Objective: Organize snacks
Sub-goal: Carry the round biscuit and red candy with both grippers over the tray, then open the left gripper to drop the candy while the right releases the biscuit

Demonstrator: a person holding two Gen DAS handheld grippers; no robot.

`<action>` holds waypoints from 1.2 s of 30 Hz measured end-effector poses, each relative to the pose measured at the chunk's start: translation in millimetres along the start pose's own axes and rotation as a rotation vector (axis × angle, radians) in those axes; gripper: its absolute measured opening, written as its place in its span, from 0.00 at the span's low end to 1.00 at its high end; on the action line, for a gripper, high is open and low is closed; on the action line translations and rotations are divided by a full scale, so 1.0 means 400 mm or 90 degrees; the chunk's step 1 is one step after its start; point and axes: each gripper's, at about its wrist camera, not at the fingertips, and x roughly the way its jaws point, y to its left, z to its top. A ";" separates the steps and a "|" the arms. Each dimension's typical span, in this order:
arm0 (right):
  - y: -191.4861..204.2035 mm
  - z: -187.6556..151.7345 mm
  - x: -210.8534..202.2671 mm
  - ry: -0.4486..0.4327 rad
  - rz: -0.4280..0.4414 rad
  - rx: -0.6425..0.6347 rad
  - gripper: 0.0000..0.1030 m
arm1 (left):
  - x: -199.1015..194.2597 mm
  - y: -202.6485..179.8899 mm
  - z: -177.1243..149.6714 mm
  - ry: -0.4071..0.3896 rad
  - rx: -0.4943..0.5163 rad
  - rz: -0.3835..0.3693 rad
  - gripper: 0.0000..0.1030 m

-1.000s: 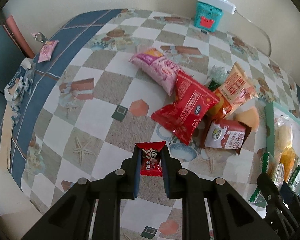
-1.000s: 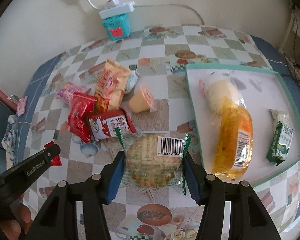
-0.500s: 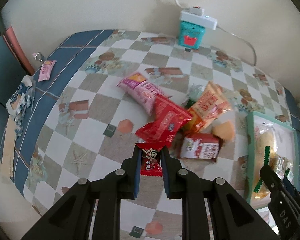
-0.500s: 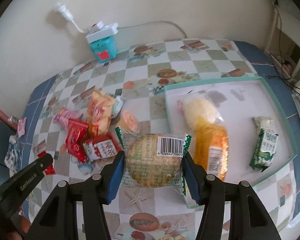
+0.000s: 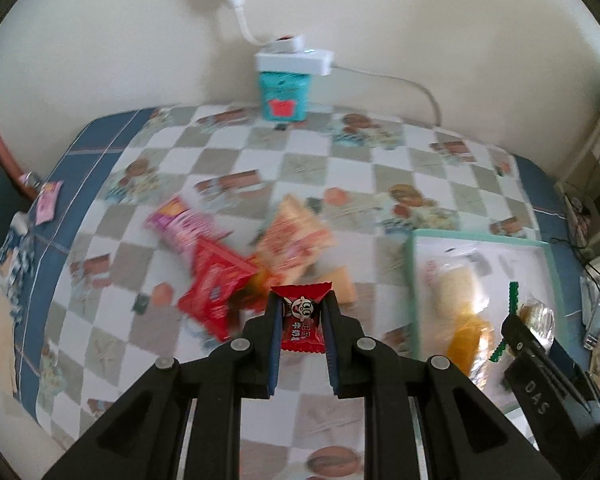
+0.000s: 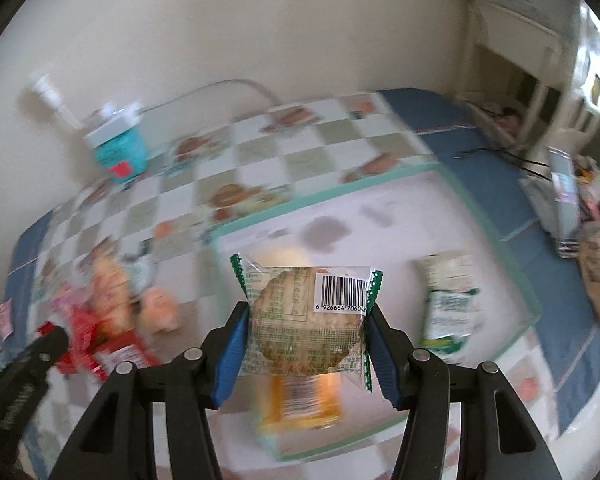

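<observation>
Two snacks are in our grip at once, one per tool. From the left wrist view, our left tool [image 5: 302,322] is pinched nearly closed on a small red candy packet [image 5: 302,320], its crimped top edge poking up above the fingers, a cartoon face printed on the front. It hangs above the checked worktop [image 5: 260,168], just this side of the loose pile of snacks [image 5: 244,256], which is blurred. The teal-rimmed tray [image 5: 410,280] lies to the right, with a yellow wrapped cake [image 5: 466,316] in it.

From the right wrist view, our right tool [image 6: 306,334] stands partly open, pads pressing both sides of a round biscuit [image 6: 306,324] in clear wrap with green zigzag ends and a barcode label. It hangs over the near end of the tray [image 6: 484,224], above the yellow cake [image 6: 300,404]; a green-and-white packet [image 6: 450,308] lies farther right.

We judge the step to be carrying both to the tray. To do it well, we lower the biscuit onto bare tray floor between cake and green packet before letting go, then bring the candy clear over the rim.
</observation>
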 end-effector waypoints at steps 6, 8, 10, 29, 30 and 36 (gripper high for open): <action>-0.111 0.037 0.033 -0.001 -0.049 0.052 0.58 | 0.001 -0.125 0.015 -0.013 0.050 -0.037 0.19; -0.136 0.045 0.045 0.002 -0.059 0.064 0.58 | 0.007 -0.161 0.018 -0.012 0.064 -0.047 0.19; -0.154 0.050 0.055 0.005 -0.066 0.072 0.58 | 0.016 -0.192 0.021 -0.009 0.075 -0.055 0.19; -0.258 0.084 0.144 0.017 -0.138 0.114 0.58 | 0.110 -0.398 0.032 0.010 0.164 -0.132 0.19; -0.260 0.085 0.148 0.018 -0.139 0.116 0.58 | 0.115 -0.405 0.032 0.010 0.166 -0.133 0.19; -0.282 0.079 0.173 0.024 -0.146 0.133 0.58 | 0.153 -0.439 0.028 0.015 0.165 -0.147 0.19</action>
